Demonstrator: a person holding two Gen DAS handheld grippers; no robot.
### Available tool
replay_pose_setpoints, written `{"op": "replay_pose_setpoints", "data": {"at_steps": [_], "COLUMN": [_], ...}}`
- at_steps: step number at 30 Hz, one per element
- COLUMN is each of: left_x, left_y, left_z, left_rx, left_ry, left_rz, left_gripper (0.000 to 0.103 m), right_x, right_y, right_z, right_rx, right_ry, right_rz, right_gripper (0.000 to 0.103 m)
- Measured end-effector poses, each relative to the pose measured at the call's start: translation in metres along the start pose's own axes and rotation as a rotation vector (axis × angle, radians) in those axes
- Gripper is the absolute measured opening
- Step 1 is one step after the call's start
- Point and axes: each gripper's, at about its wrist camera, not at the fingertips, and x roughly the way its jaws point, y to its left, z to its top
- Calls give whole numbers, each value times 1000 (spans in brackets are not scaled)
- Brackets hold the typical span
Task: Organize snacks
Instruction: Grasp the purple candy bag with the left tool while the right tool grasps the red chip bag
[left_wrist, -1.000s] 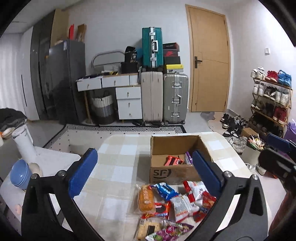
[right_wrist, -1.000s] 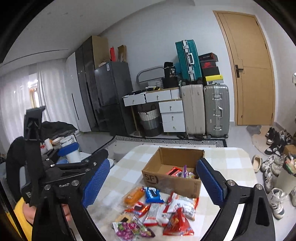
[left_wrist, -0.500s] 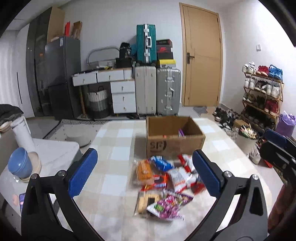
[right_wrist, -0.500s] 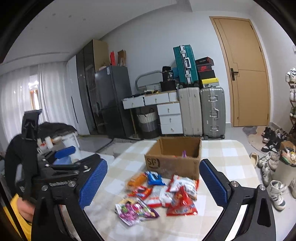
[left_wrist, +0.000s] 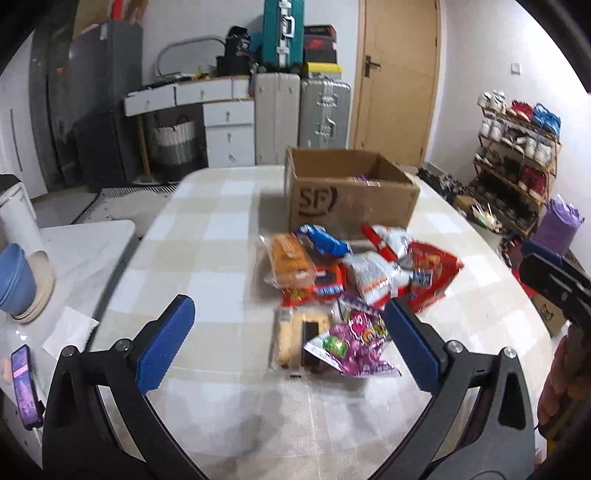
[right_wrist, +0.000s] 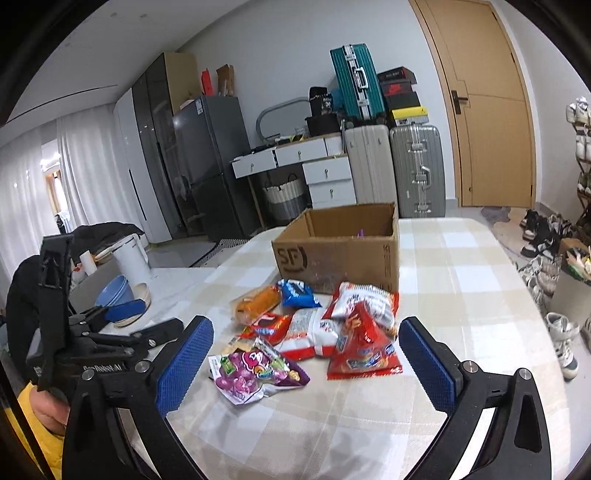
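Right wrist view: snack pile (right_wrist: 314, 328) on table just beyond spread, empty right tool (right_wrist: 306, 363); left tool (left_wrist: 288, 341) likewise.

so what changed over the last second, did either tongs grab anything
No grab. Both tongs, left and right, pulled back toward the near table edge and sank lower, so the cardboard box now shows its side and hides most of its contents. Both stayed wide open and empty. The snack pile and box did not move on the checked table.
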Motion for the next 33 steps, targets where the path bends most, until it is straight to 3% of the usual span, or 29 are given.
{"op": "replay_pose_setpoints", "data": {"at_steps": [12,20,29,33], "left_x": [61,99,135,143], "left_y": [-29,-47,-65,-69], "left_z": [-14,-15,-17,-21], "left_rx": [55,100,156,180], "left_ry": [131,192,252,270], "left_rz": [-44,-79,-106,-131], "left_gripper": [102,102,102,89], "right_x": [26,46,60,64], "right_y": [-17,-47,-58,-58], "right_z": [-15,-26,-33,-34], "right_rx": [62,166,193,194], "right_ry": [74,129,160,169], "right_rz": [32,35,49,53], "right_gripper": [102,102,102,102]}}
